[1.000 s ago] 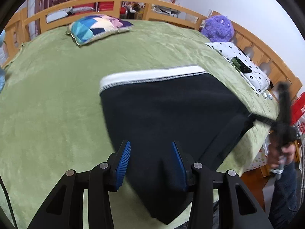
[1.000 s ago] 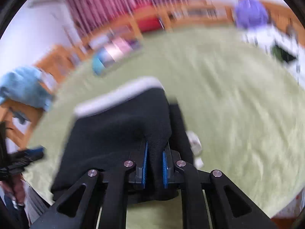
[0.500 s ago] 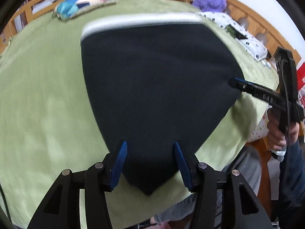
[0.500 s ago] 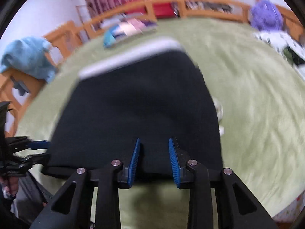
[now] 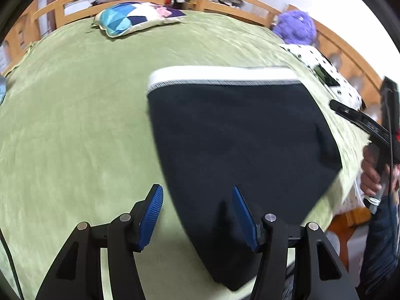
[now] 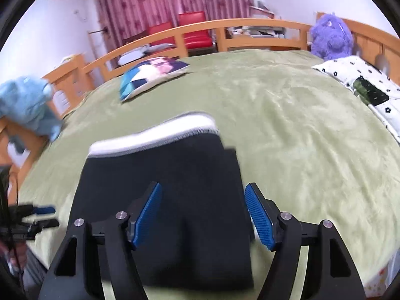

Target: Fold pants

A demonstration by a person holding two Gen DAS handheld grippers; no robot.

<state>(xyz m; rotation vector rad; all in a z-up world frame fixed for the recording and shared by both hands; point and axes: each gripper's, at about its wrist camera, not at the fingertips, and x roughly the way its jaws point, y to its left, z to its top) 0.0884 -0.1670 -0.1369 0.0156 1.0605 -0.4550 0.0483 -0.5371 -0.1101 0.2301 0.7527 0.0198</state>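
Now released, the black pants (image 5: 240, 140) lie folded flat on the green bed (image 5: 75, 115). Both the left claw (image 5: 197, 215) and right claw (image 6: 203, 215) stand apart, empty, where a second ago the right one pinched fabric; the fold looks finished.

Stood in a bedroom with plain white walls (image 6: 37, 32). Had a wide bed under a plush olive-green blanket (image 6: 287, 130), ringed by a curved pale-wood rail (image 6: 200, 28). Held a blue-and-white patchwork cushion (image 6: 150, 73) near the far edge, a fuzzy purple stuffed toy (image 6: 330, 36) in the corner, and a white black-dotted pillow (image 6: 355, 75) along the side. Showed dark pink patterned curtains (image 6: 162, 0) behind two red chairs (image 6: 192, 28).
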